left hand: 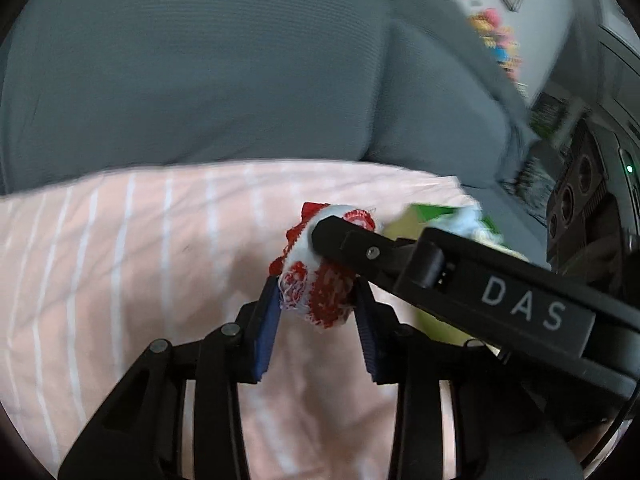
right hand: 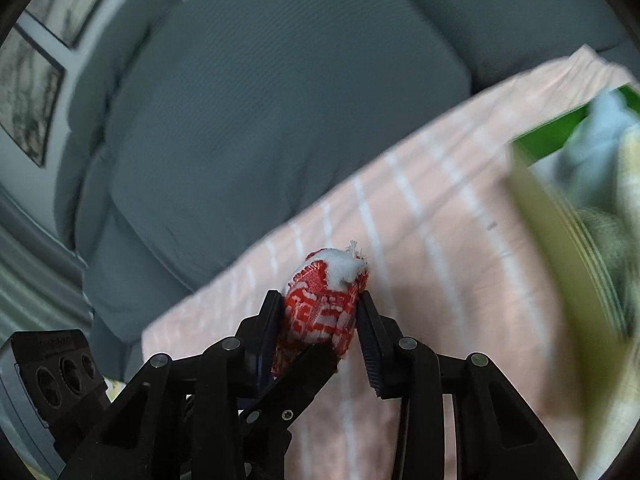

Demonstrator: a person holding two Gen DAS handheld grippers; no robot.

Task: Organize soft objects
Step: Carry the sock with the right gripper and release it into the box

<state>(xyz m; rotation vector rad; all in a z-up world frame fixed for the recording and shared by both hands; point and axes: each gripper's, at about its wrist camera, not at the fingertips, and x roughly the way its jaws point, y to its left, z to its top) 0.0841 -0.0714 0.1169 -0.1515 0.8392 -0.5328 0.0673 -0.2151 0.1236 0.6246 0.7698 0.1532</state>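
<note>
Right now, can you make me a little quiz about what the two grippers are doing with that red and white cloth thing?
1. True or false: both the left gripper and the right gripper are pinching the red and white cloth.
2. What lies under the cloth? A) a wooden floor B) a pink sheet with white stripes C) a glass table
3. What colour are the big cushions behind?

Key
1. True: each gripper has the cloth squeezed between its fingers.
2. B, the pink striped sheet.
3. Grey, as the cushions show.
</note>
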